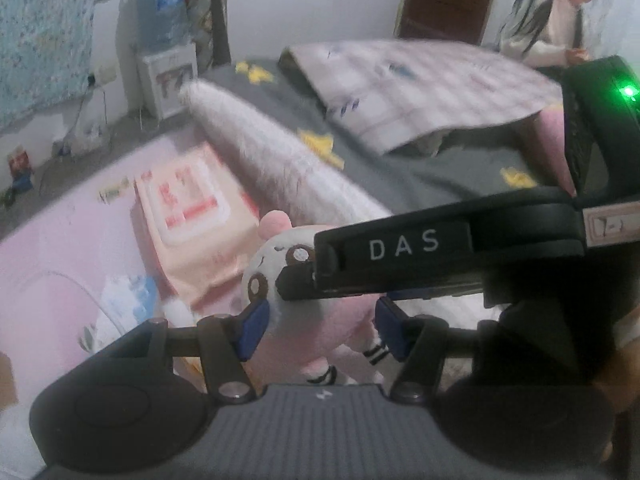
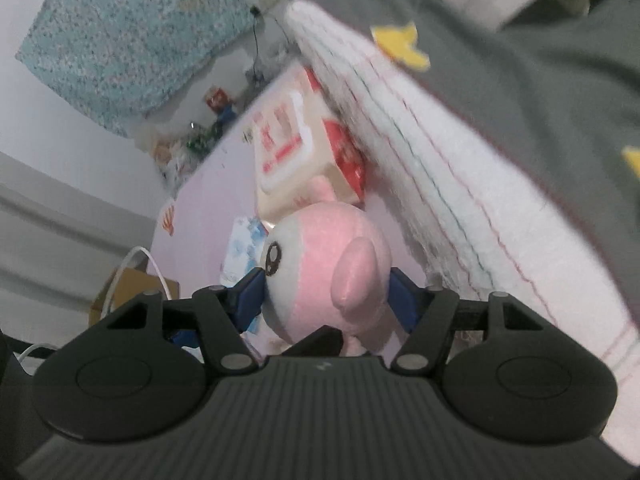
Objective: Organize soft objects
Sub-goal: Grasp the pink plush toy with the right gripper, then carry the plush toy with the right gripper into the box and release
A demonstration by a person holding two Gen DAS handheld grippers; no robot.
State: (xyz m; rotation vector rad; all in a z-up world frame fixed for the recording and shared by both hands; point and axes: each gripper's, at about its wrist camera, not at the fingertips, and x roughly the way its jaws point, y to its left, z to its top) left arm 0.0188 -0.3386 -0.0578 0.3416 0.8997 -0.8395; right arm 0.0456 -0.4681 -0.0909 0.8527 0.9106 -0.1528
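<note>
We have the pink and white plush toy (image 1: 304, 312) pinched by both claws at once, so the question for the next move is which claw keeps it and along which line it hands over. In the left wrist view the left claw (image 1: 320, 326) grips the toy's pink body low down, blue pads (image 1: 252, 326) pressed into either flank, with the striped legs hanging toward the camera and the head pointing away and up; the toy's long axis therefore runs roughly along the left claw's fingers. The right claw (image 2: 326, 296) comes in across that axis: in its own view it squeezes the round head (image 2: 324, 268) from the sides, and in the left view one of its black fingers (image 1: 392, 256) lies across the toy's face. We judge the toy is held in the air over the pink tabletop (image 1: 52, 248), nearer than the wet wipes pack (image 1: 192, 208) and beside the bed's white blanket edge (image 1: 272, 148) and grey cover (image 1: 420, 168). Since both grips are closed on soft stuffing, we think one claw must let go before the other pulls, or the toy will stretch between them.
</note>
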